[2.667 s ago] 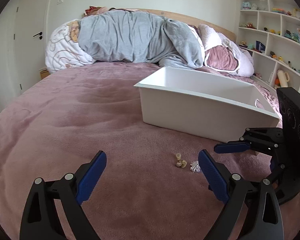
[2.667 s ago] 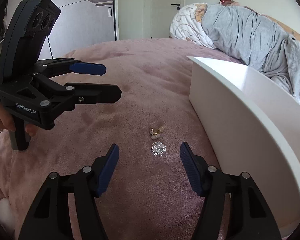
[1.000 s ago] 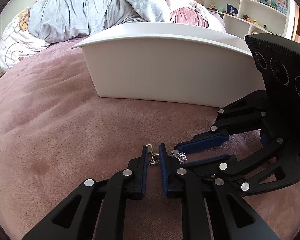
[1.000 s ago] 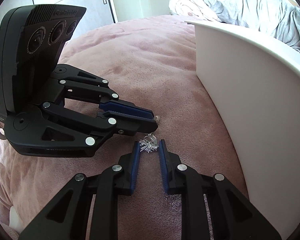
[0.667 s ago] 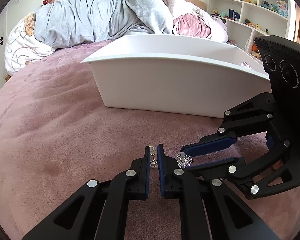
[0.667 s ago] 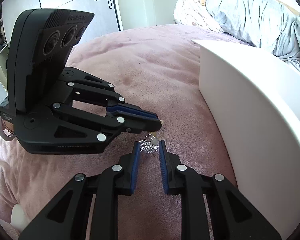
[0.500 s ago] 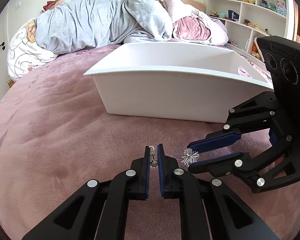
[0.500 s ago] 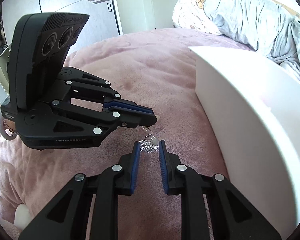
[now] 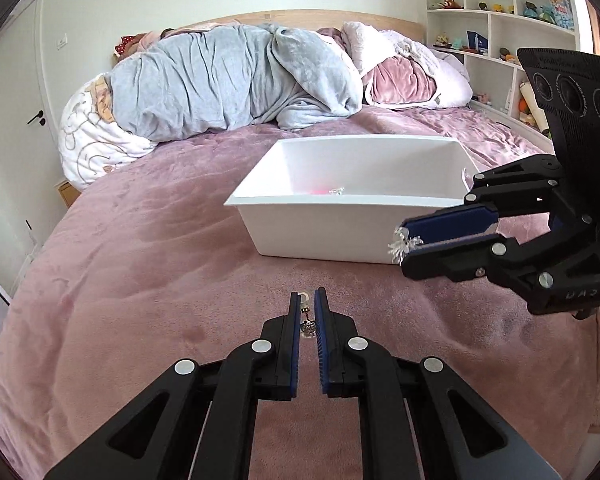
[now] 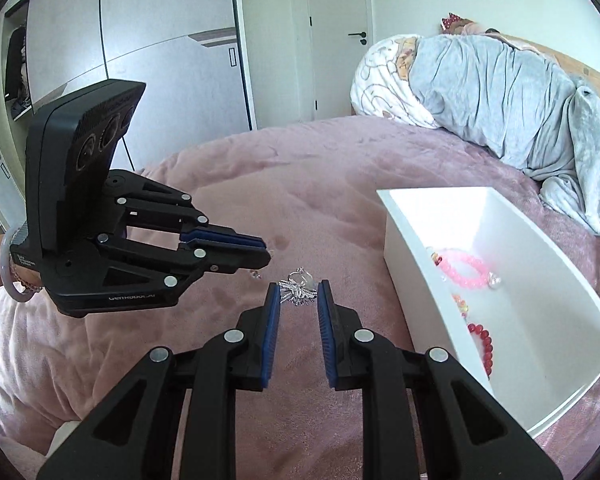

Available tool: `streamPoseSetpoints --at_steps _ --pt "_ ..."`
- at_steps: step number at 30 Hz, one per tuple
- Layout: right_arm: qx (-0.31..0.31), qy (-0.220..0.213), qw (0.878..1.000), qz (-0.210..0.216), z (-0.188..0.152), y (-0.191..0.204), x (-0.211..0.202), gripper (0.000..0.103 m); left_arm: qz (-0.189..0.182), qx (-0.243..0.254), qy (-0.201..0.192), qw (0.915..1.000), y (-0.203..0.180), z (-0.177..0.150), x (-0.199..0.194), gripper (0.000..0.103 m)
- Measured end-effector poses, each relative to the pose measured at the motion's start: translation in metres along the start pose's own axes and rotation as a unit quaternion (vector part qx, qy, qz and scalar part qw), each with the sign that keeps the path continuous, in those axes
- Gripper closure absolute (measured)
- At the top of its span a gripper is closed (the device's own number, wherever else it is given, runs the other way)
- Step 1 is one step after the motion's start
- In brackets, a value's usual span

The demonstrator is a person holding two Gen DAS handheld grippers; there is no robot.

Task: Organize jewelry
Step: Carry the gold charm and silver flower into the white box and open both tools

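My left gripper (image 9: pixel 308 300) is shut on a small gold earring (image 9: pixel 307 322) and holds it above the pink bedspread; it also shows in the right wrist view (image 10: pixel 266 256). My right gripper (image 10: pixel 299 294) is shut on a spiky silver brooch (image 10: pixel 298 293), lifted off the bed; it also shows in the left wrist view (image 9: pixel 404 242) with the brooch (image 9: pixel 400 243) at its tips. The white box (image 10: pixel 396 240) stands to the right with a pink bead bracelet (image 10: pixel 462 268) and a red bead bracelet (image 10: pixel 485 348) inside. In the left wrist view the box (image 9: pixel 340 224) is ahead.
The pink bedspread (image 9: pixel 140 280) covers the bed. A grey duvet (image 9: pixel 228 80) and pillows are piled at the headboard. White shelves (image 9: pixel 500 20) with toys stand at the right. A wardrobe (image 10: pixel 160 60) and a door (image 10: pixel 340 40) are behind the bed.
Both grippers closed on the jewelry lying on the bed and rose with it. The box interior has come into view from above.
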State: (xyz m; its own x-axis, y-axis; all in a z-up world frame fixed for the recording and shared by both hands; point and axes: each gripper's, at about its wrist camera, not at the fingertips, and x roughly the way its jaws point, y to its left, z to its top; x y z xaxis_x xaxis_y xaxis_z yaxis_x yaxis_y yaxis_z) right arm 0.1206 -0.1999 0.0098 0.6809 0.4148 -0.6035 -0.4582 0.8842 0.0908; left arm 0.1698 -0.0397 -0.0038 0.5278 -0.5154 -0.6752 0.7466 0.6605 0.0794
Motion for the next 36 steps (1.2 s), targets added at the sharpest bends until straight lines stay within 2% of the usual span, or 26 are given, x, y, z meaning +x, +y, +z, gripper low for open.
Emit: streamPoseSetpoints --at_steps 7,13,22,25,29,36 --pt "0.004 -0.058 0.998 -0.016 0.027 -0.002 -0.053 0.083 0.027 0.018 -0.013 0.9994 -0.016 0.016 -0.070 0.091" --pt "0.015 -0.104 0.994 -0.035 0.047 -0.017 -0.097 0.083 0.039 0.011 -0.020 0.9990 -0.035 0.047 -0.117 0.091" --pt "0.048 -0.142 0.987 -0.065 0.059 -0.053 -0.148 0.083 0.055 -0.030 -0.017 0.9979 -0.050 0.138 -0.150 0.090" --pt "0.057 -0.142 0.986 -0.071 0.062 -0.068 -0.156 0.082 0.063 -0.038 -0.004 0.9973 -0.055 0.169 -0.144 0.090" --pt "0.078 -0.144 0.984 -0.075 0.060 -0.091 -0.160 0.082 0.079 -0.043 0.019 0.9957 -0.066 0.201 -0.117 0.090" --pt "0.110 -0.113 0.984 -0.086 0.045 -0.133 -0.138 0.082 0.076 -0.082 0.049 0.9925 -0.081 0.214 -0.037 0.090"
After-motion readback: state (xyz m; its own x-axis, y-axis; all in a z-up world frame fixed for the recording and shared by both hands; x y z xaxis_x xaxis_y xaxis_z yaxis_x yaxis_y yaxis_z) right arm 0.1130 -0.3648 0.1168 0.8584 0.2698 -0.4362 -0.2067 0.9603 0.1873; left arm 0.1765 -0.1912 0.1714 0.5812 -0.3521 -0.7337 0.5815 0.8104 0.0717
